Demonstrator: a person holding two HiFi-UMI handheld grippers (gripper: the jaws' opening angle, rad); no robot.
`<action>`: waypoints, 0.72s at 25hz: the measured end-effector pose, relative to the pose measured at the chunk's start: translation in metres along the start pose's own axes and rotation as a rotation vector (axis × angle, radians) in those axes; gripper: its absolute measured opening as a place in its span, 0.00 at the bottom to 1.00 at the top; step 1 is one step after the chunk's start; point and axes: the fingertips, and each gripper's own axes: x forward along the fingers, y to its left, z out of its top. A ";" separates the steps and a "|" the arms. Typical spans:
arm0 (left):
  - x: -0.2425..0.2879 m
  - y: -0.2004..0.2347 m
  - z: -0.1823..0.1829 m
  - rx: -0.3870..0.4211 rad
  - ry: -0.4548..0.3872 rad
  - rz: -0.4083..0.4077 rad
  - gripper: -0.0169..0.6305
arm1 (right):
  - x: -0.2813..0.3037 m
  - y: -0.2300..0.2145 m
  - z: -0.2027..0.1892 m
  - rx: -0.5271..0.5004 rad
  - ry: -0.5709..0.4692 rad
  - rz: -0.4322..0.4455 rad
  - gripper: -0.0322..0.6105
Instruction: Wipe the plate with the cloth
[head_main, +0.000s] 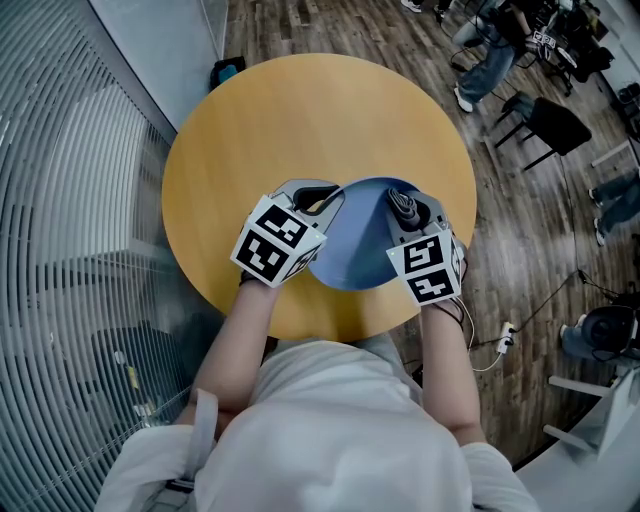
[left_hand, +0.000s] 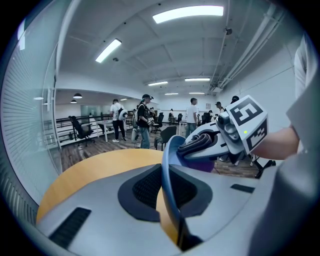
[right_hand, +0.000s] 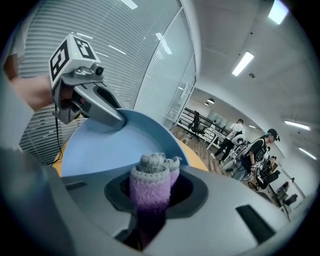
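Observation:
A blue plate is held tilted over the round wooden table. My left gripper is shut on its left rim; in the left gripper view the blue plate shows edge-on between the jaws. My right gripper is shut on a folded purple and grey cloth, which sticks up between its jaws against the plate's right side. The plate's pale blue face fills the right gripper view behind the cloth, with the left gripper clamped on its far rim. The cloth also shows in the left gripper view.
The table stands beside a glass wall with blinds on the left. Black chairs and cables are on the wooden floor to the right. People stand at desks further back in the room.

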 end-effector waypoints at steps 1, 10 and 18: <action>-0.001 0.000 0.000 0.000 0.000 0.000 0.07 | 0.000 -0.001 -0.001 0.004 0.002 -0.006 0.19; 0.000 0.000 0.000 0.003 -0.018 0.005 0.07 | -0.001 -0.004 -0.011 0.029 -0.007 -0.040 0.19; 0.000 -0.001 0.002 -0.035 -0.033 0.000 0.07 | -0.003 0.021 -0.004 -0.007 -0.021 0.007 0.19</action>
